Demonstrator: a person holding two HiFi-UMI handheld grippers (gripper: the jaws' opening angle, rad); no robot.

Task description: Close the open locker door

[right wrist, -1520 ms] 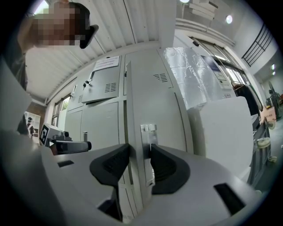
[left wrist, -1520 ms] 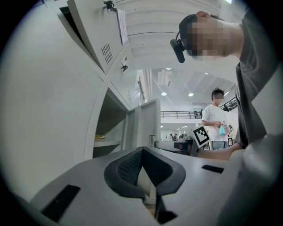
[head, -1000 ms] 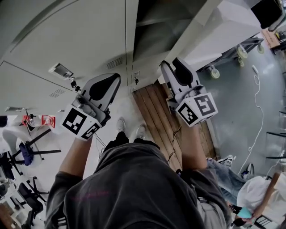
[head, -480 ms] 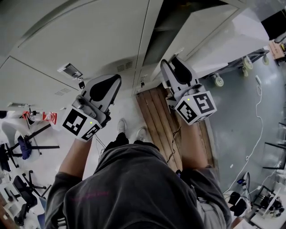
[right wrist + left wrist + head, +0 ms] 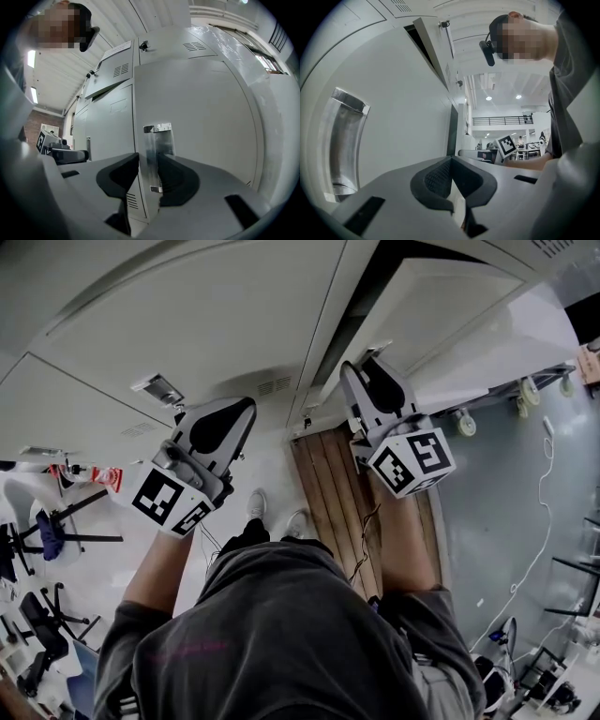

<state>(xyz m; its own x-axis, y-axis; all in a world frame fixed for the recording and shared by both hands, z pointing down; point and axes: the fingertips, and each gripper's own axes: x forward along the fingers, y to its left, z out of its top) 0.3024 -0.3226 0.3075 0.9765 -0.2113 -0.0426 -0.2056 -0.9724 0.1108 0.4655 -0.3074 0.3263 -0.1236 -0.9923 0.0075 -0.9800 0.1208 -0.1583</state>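
Grey lockers (image 5: 187, 324) fill the top of the head view, with the open door (image 5: 469, 315) swung out at upper right. Compared with a second ago, the right gripper (image 5: 370, 371) has been brought up to that door's lower edge. The left gripper (image 5: 242, 409) is held level before a shut front.

From the left gripper view, its jaws are seen pressed together and empty, beside a clear handle (image 5: 344, 140).

From the right gripper view, the jaws are seen spread but just narrowed, with the door's edge and its metal plate (image 5: 157, 150) taken between them. They are judged not yet pinched, so a hold for swinging the door shut is being readied.
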